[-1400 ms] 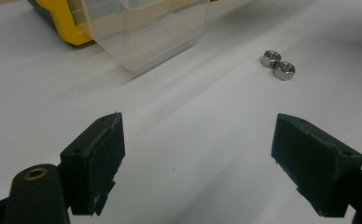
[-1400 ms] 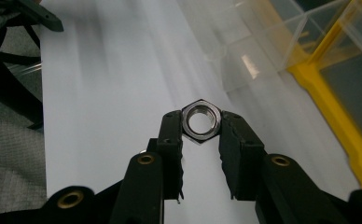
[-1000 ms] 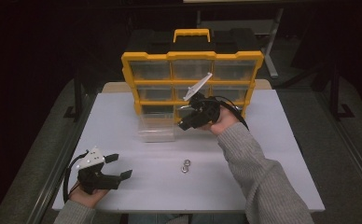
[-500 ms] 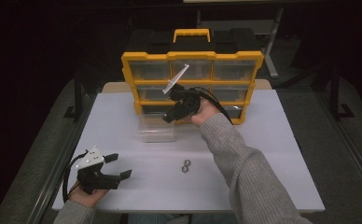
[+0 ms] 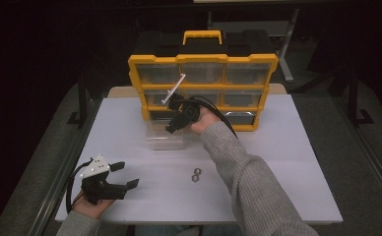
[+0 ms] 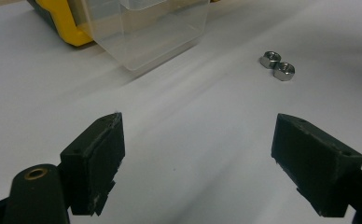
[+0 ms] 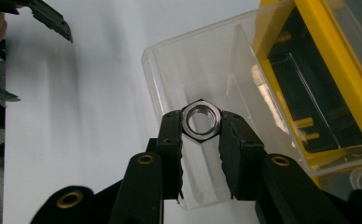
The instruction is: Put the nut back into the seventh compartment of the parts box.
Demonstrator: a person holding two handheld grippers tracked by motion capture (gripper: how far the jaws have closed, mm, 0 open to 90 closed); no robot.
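Your right gripper (image 7: 200, 125) is clamped on a steel nut (image 7: 200, 120), holding it over the clear drawer (image 7: 202, 88) that sits on the white table (image 5: 287, 147) in front of the yellow organizer (image 5: 204, 64). Your left gripper (image 5: 122, 175) rests near the table's front edge, jaws apart with nothing between them. Two loose nuts (image 5: 196, 175) lie between it and your right sleeve.

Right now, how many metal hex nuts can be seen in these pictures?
3. One silver metal hex nut is clamped in the right gripper above the clear plastic drawer. Two more nuts lie side by side on the white table. Others may be hidden inside the yellow organizer.
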